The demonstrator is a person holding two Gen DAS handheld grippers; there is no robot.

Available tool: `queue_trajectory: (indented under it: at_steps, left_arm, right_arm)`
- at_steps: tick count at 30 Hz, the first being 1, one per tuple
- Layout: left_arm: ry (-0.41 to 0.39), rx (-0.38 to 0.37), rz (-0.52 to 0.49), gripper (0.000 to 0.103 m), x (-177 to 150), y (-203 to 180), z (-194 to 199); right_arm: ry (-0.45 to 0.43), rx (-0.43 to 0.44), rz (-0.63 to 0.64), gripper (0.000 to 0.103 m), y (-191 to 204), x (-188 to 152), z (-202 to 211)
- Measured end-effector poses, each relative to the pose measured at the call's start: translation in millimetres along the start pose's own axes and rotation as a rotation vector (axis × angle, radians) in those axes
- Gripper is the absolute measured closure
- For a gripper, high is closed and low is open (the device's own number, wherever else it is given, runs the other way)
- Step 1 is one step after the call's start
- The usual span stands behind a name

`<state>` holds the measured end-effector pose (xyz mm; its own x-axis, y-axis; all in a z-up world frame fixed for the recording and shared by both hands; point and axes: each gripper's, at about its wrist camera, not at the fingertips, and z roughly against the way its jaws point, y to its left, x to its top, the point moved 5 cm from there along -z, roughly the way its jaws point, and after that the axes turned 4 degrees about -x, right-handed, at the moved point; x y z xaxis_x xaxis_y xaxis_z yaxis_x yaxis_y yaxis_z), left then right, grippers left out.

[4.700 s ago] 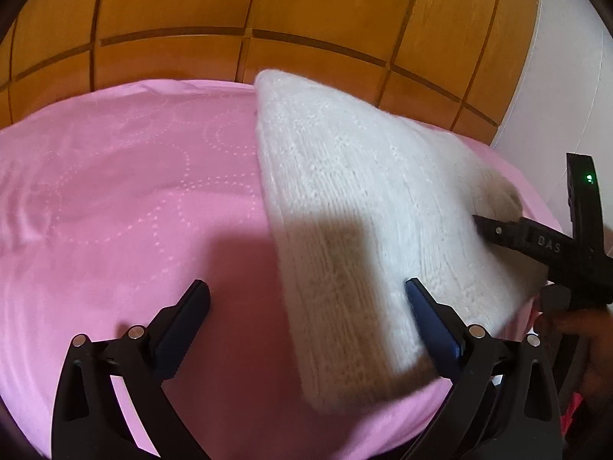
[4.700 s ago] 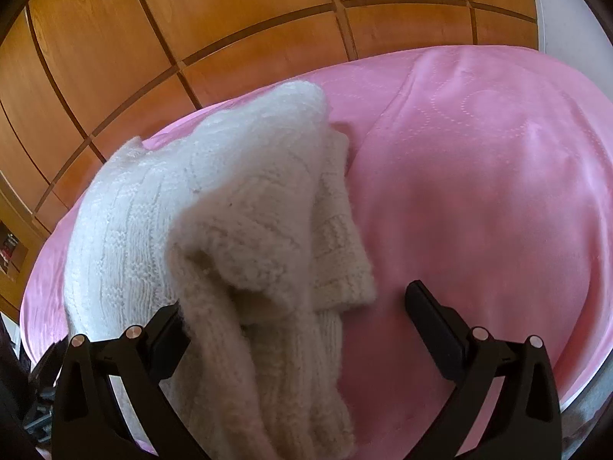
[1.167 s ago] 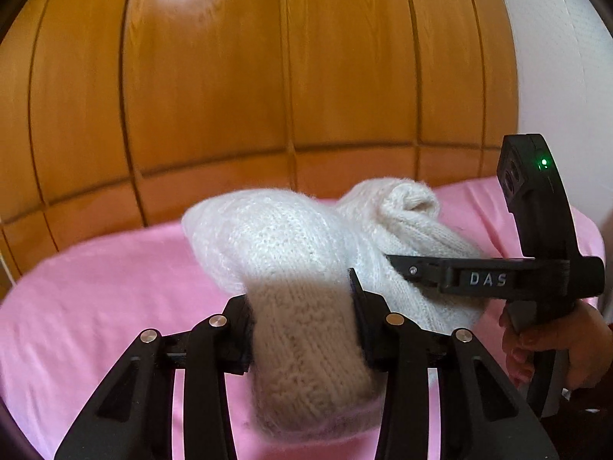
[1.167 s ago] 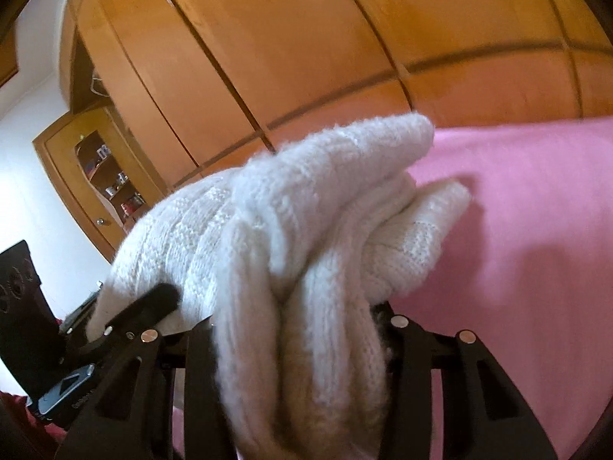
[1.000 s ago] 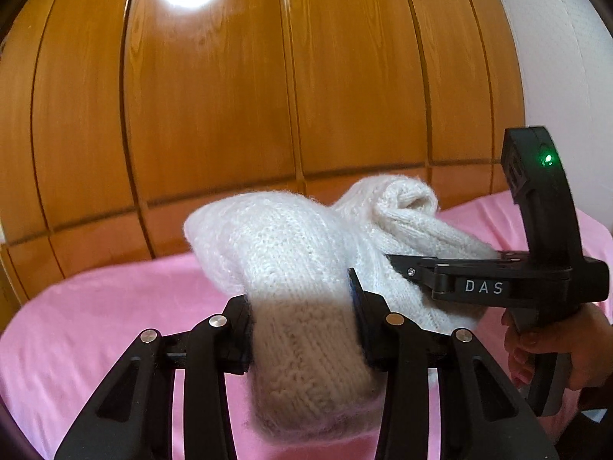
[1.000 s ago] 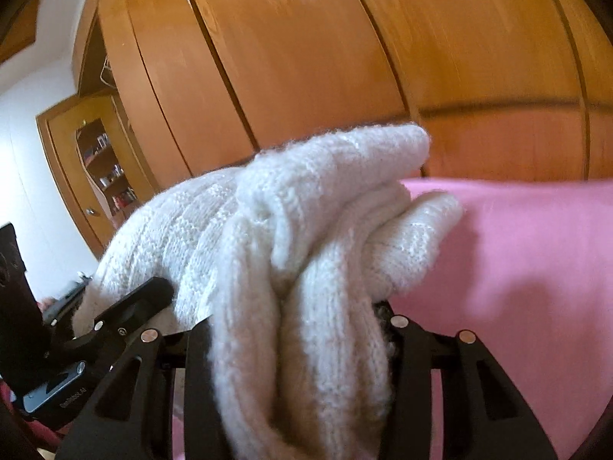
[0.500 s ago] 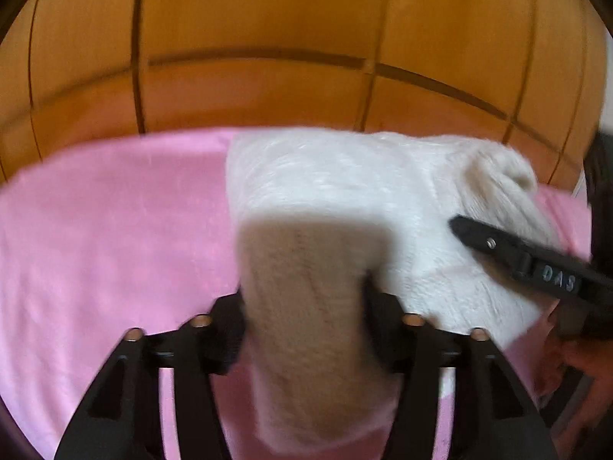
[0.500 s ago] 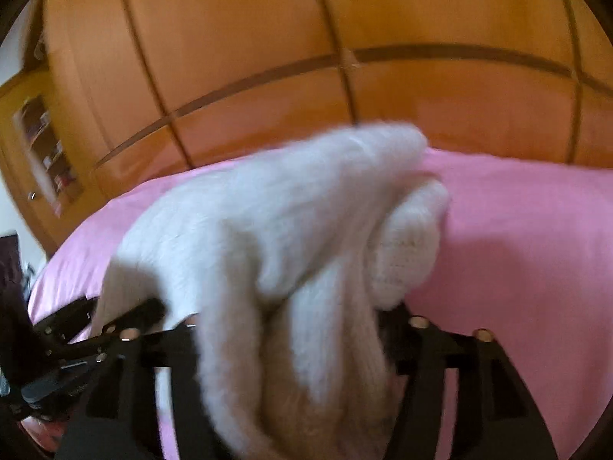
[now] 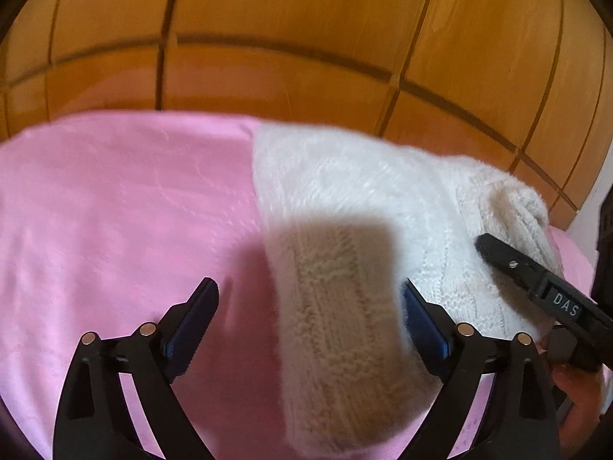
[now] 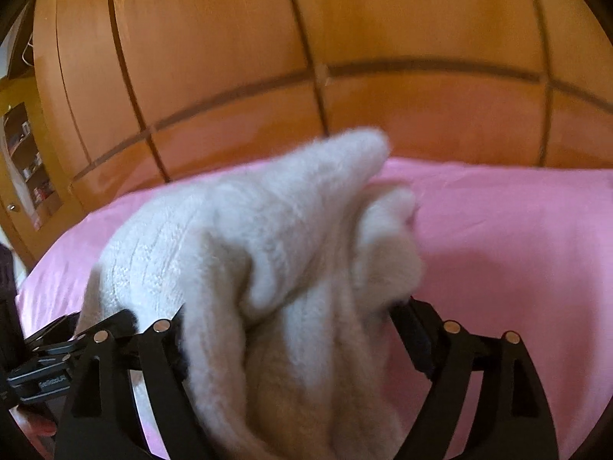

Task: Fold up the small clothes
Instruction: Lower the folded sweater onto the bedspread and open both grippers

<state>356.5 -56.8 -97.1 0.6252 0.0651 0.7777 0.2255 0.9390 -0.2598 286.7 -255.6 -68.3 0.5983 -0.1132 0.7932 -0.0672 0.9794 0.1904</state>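
Two parted tools (image 9: pixel 308 320) (image 10: pixel 285 339), white knit (image 9: pixel 345 230) on pink sheet (image 9: pixel 115 211), wooden panelling (image 9: pixel 287 38) behind.

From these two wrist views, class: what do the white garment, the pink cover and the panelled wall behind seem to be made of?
White garment: knitted wool or acrylic, fuzzy, with visible ribbed stitches. Pink cover: soft woven or plush fabric, matte, faintly patterned. Panelled wall: varnished wood or wood veneer, glossy, with dark seams.

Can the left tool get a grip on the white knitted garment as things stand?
Probably yes. The left tool is open, and a folded edge of the white knitted garment lies between its fingers on the pink bedsheet, nothing blocking.
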Motion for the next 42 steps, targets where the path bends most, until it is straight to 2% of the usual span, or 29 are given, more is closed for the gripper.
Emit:
queue_trajectory:
  at_steps: [2,4,7,11,15,18,22,27,29,34,38,42]
  left_arm:
    - [-0.052,0.027,-0.022,0.011,1,-4,10]
    - [-0.059,0.031,-0.03,0.006,1,-5,11]
    - [-0.002,0.039,-0.034,0.003,-1,-6,-1]
    - [0.051,0.031,-0.017,0.003,-5,-2,-10]
    - [0.041,0.051,-0.025,0.003,-5,-2,-7]
    - [0.038,0.074,-0.03,0.003,-9,-3,1]
    - [0.042,0.079,-0.036,0.003,-23,-7,25]
    - [0.04,0.108,-0.048,0.003,-42,-11,58]
    - [0.039,0.146,-0.084,0.003,-50,-14,73]
    - [-0.059,0.221,-0.191,0.003,-56,-24,125]
    - [-0.087,0.163,-0.102,0.003,-55,-22,164]
    - [-0.11,0.158,0.002,0.003,-49,-19,191]
  right_arm:
    - [-0.046,-0.089,-0.054,0.012,-14,-2,10]
    - [-0.029,-0.175,-0.146,0.012,-36,-7,12]
    - [0.053,-0.211,-0.186,0.011,-47,-12,-2]
    - [0.069,-0.276,-0.125,0.009,-38,-10,-8]
    - [0.054,-0.263,-0.143,0.002,-37,-6,-8]
    - [0.004,-0.228,-0.163,0.002,-43,-10,10]
    - [-0.018,-0.23,-0.151,0.002,-35,-23,44]
    - [0.022,-0.19,-0.159,0.002,-24,-46,78]
    - [0.05,-0.178,-0.161,0.002,-22,-53,88]
    - [0.04,-0.216,-0.09,0.002,-11,-61,129]
    - [-0.02,-0.233,-0.024,0.002,3,-61,171]
    - [-0.054,-0.268,-0.006,0.002,16,-69,199]
